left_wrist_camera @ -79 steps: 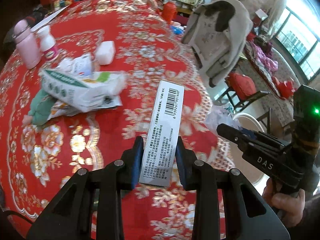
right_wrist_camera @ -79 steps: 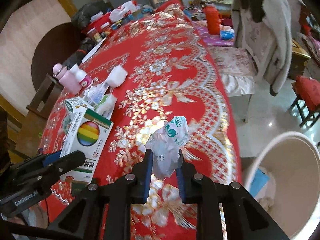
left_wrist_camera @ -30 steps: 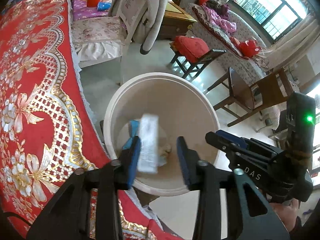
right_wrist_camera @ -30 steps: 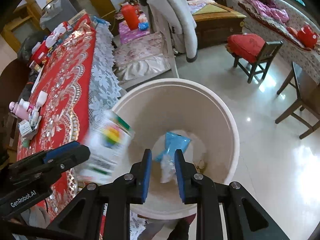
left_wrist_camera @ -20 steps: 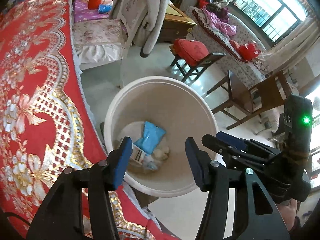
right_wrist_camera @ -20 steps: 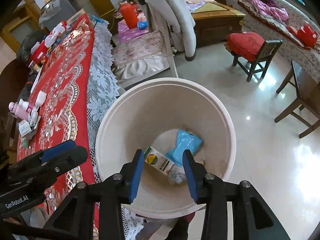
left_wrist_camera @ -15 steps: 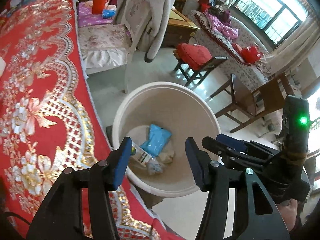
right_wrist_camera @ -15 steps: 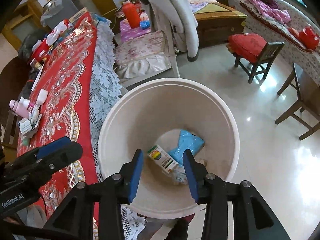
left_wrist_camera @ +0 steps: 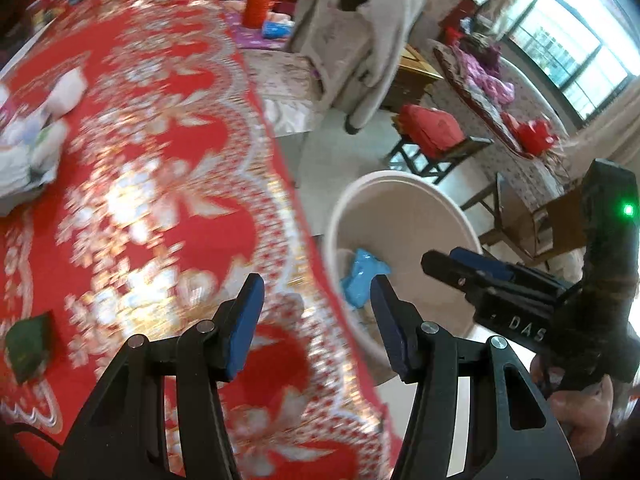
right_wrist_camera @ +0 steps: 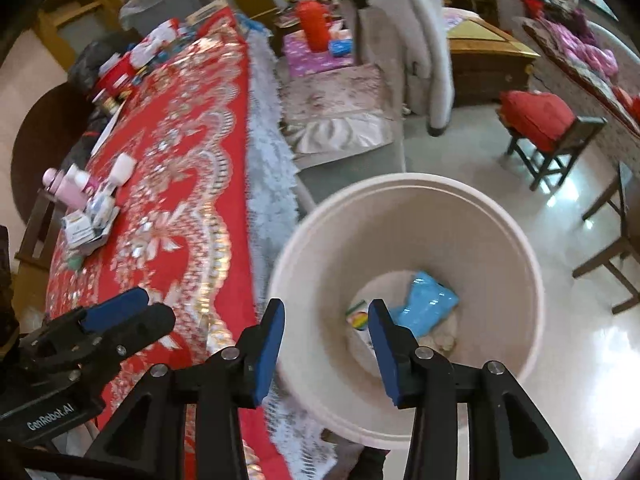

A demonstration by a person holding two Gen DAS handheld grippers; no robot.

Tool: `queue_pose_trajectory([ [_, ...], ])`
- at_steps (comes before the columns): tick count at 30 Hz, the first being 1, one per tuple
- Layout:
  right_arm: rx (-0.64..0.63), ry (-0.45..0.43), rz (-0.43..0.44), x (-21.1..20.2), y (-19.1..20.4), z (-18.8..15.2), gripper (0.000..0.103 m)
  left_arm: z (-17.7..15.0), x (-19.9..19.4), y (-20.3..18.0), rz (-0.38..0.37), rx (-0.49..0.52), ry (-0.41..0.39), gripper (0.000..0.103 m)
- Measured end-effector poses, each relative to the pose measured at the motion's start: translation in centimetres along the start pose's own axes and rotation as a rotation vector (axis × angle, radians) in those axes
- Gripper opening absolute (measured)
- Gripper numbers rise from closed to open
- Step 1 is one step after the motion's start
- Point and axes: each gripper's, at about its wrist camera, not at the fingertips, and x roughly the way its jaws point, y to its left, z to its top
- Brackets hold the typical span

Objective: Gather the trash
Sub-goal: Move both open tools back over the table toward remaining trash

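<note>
Gaping fingers (right_wrist_camera: 268, 340), nothing held

"DAS" on right tongs (left_wrist_camera: 472, 268); "GenRobot.AI" on left tongs (right_wrist_camera: 124, 316)

Daylight floods in from the window (left_wrist_camera: 576, 64) at upper right of the left view, blown out to near white. The glossy floor (right_wrist_camera: 568, 328) throws bright glare patches in the right view. Motion blur smears the red cloth (left_wrist_camera: 152, 208) on the counter, worst at the left, and softens the bin (right_wrist_camera: 404, 280) rim. Both tools stay sharp. Fisheye bending curves everything toward the edges, and the corners fall to black.
</note>
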Motion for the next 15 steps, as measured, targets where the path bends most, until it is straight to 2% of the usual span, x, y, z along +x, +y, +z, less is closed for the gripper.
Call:
queue_pose_trajectory([
  [15,-0.208,0.068,0.103,4.3,11.2,1.6,0.042,-3.5,-3.0,11.6,0.124,-0.229,-0.007,0.054],
])
